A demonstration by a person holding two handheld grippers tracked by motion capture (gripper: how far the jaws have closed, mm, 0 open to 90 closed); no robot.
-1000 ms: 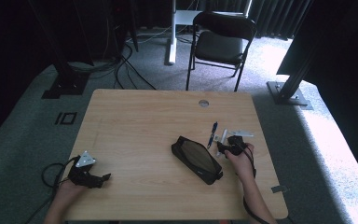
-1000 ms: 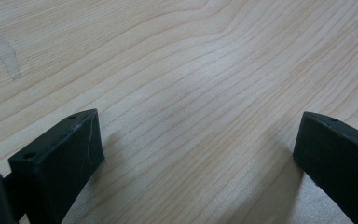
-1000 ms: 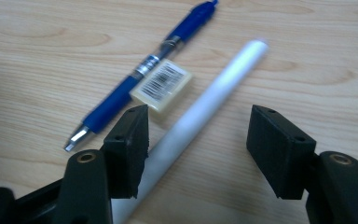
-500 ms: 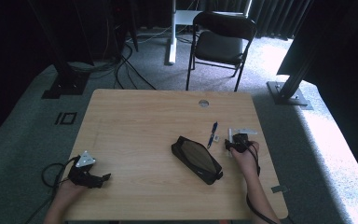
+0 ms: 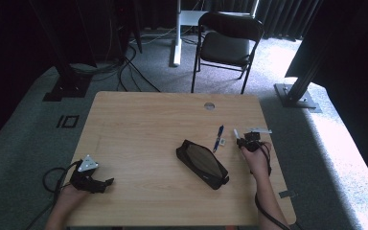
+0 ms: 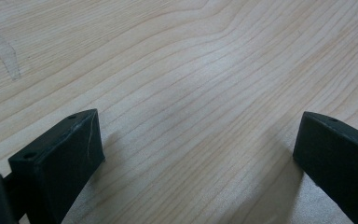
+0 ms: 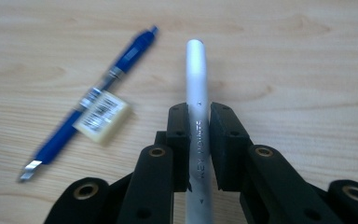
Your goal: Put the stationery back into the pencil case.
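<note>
My right gripper [image 5: 243, 139] is shut on a silver-white pen [image 7: 198, 84] just above the wooden table [image 5: 143, 124], right of centre; its jaws have just been closing onto it. The pen's tip [image 5: 236, 132] pokes out ahead of the jaws. To its left, a blue pen [image 7: 121, 65] [image 5: 218, 138] lies flat with a small labelled eraser [image 7: 101, 116] [image 5: 224, 142] against it. A black pencil case [image 5: 202, 164] lies further left of the right hand. My left gripper [image 5: 103, 184] [image 6: 198, 140] rests at the table's near left corner, open, with bare wood between its jaws.
A round cable hole [image 5: 209, 106] sits near the table's far edge. A black folding chair [image 5: 227, 45] stands beyond the table. Cables [image 5: 124, 72] and stand feet lie on the grey carpet at the left and right.
The right hand has shifted a little to the right, away from the pencil case, and its jaws have shut on the silver-white pen. The left hand has stayed put.
</note>
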